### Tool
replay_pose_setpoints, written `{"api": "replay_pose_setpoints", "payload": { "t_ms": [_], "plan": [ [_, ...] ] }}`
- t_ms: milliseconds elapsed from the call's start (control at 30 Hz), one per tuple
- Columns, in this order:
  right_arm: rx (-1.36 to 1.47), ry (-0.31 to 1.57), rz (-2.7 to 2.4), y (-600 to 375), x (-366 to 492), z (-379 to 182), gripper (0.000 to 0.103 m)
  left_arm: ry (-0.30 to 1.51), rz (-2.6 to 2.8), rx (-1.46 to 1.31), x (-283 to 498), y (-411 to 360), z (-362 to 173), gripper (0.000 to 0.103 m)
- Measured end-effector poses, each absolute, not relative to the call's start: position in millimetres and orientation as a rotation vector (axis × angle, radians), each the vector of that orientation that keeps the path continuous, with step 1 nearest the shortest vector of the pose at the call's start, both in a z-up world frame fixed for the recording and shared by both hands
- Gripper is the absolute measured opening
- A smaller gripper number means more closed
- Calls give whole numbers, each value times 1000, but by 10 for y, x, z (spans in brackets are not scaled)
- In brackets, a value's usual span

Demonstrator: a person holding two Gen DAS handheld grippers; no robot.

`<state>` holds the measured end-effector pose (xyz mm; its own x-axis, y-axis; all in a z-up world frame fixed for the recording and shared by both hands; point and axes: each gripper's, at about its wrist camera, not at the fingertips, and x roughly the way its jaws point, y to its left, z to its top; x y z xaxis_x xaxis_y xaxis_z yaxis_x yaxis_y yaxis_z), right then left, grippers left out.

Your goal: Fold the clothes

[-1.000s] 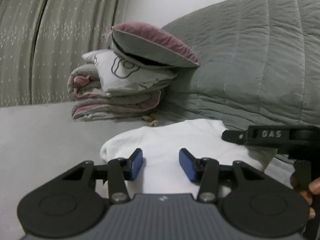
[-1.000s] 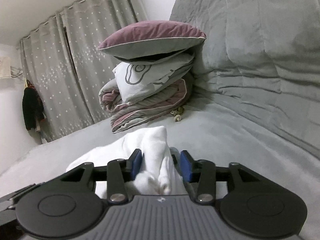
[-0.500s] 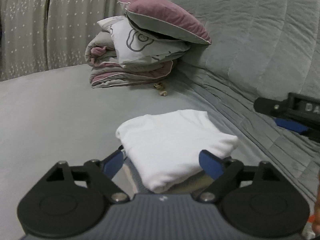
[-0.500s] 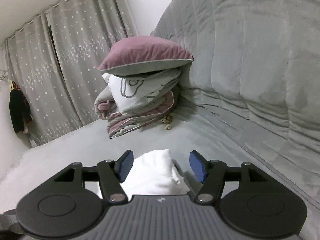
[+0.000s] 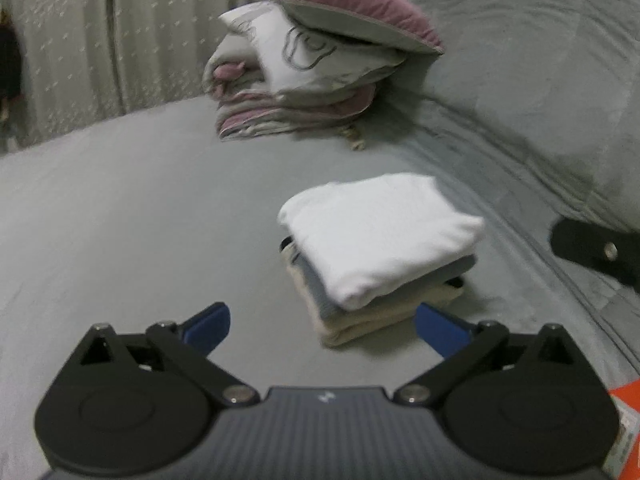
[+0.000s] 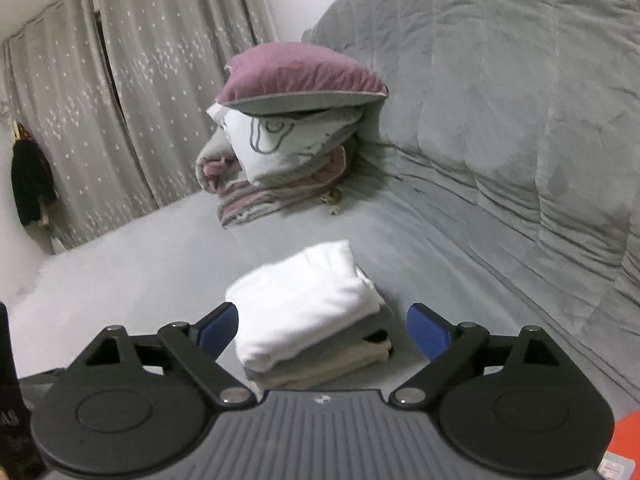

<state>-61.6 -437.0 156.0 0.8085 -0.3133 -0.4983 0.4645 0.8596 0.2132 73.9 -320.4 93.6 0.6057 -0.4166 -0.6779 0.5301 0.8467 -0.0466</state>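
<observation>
Clothes sit folded in a small stack (image 5: 380, 264) on the grey bed cover (image 5: 120, 220), with a white garment (image 5: 380, 232) on top, a grey one under it and a beige one at the bottom. I read the scene from the left. A dark garment (image 6: 30, 184) hangs at the far left edge beside pale dotted curtains (image 6: 160, 80). Next, at the head of the bed, comes a pile of folded bedding (image 6: 280, 184) carrying a white printed pillow (image 6: 280, 144) and, on top, a mauve cushion (image 6: 300, 76). A small beige knotted object, too blurred for me to name, lies just at the foot of that pile. The grey quilted backrest (image 6: 500, 100) fills the right side.

My left tool (image 5: 320, 328) hangs above the bed in front of the stack, its blue pads (image 5: 208, 326) spread wide after just opening, and nothing is between them. My right tool (image 6: 322, 330) has also just been opening; its pads (image 6: 426, 330) stand apart on either side of the stack's near end without pressing on it. From the left camera I see a black part of the right tool at the right edge, apart from the clothes. An orange patch shows in the lower right corner of both views; I cannot tell what it is.
</observation>
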Motion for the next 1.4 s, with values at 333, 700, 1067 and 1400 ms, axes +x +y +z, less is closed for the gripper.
{"api": "replay_pose_setpoints", "payload": {
  "t_ms": [333, 700, 1067, 1400],
  "plan": [
    [341, 529, -458, -4639, -505, 1346, 100, 837, -493, 144, 886, -3396, 642, 103],
    [337, 590, -484, -4752, -379, 1201, 101, 764, -471, 196, 797, -3552, 711, 103],
    [371, 604, -499, -4865, -481, 1165, 101, 755, -498, 188, 738, -3567, 732, 103],
    [359, 623, -488, -4841, -456, 1133, 101, 741, -495, 188, 731, -3549, 748, 103]
  ]
}}
